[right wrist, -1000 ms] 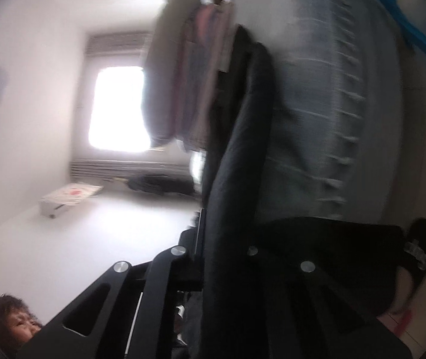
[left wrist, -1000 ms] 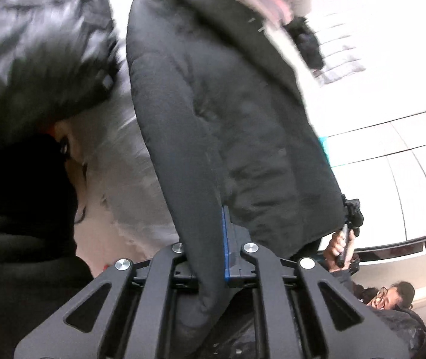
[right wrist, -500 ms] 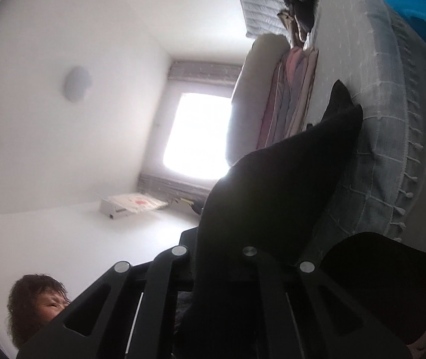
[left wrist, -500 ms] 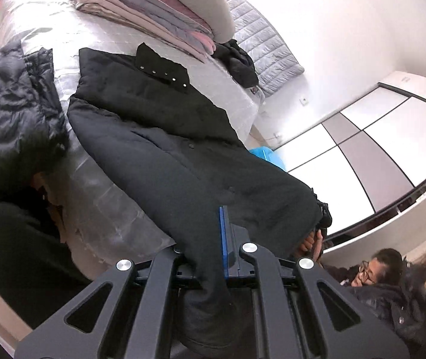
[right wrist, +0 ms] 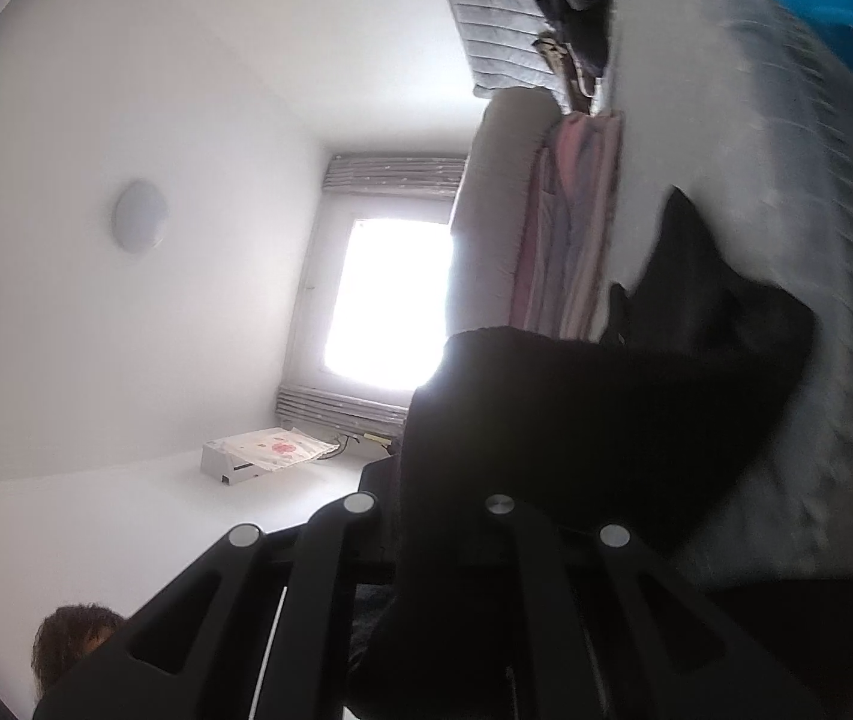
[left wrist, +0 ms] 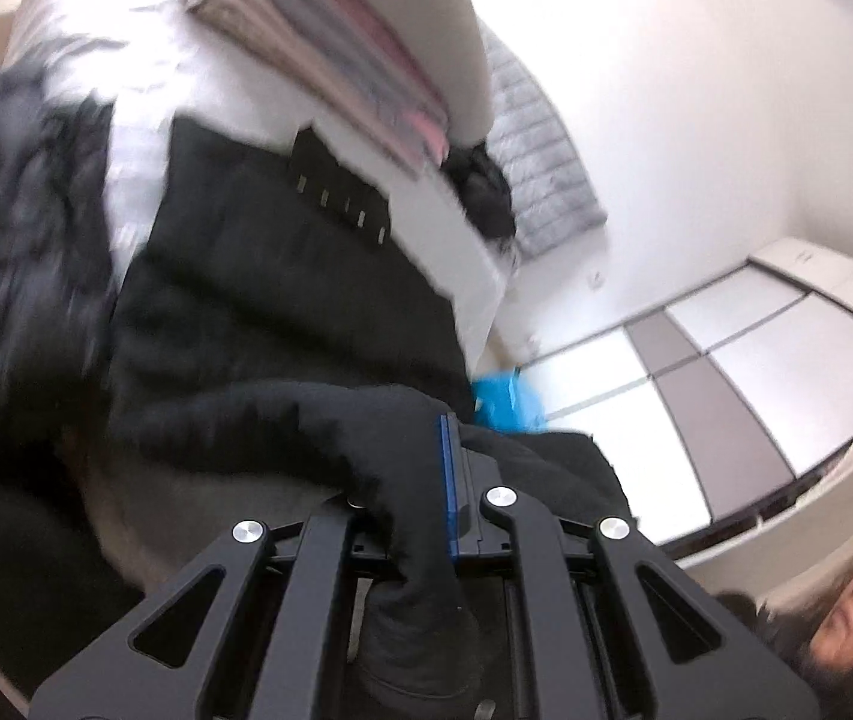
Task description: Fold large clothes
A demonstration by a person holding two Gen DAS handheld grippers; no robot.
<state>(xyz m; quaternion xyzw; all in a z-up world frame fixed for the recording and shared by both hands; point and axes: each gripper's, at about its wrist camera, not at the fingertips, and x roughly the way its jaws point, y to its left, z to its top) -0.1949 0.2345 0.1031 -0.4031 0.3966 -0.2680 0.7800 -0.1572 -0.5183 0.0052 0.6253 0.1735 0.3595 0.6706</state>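
Clearly one black coat (left wrist: 282, 300) lies spread on the bed (left wrist: 144, 90), its hem lifted off the edge by two grippers. Fabric is pinched in the left gripper (left wrist: 420, 516) beside its blue pad, and more in the right gripper (right wrist: 432, 516). One stack of folded bedding (left wrist: 354, 54), one dark puffer jacket (left wrist: 12, 228) and two faces show; no writing is legible.
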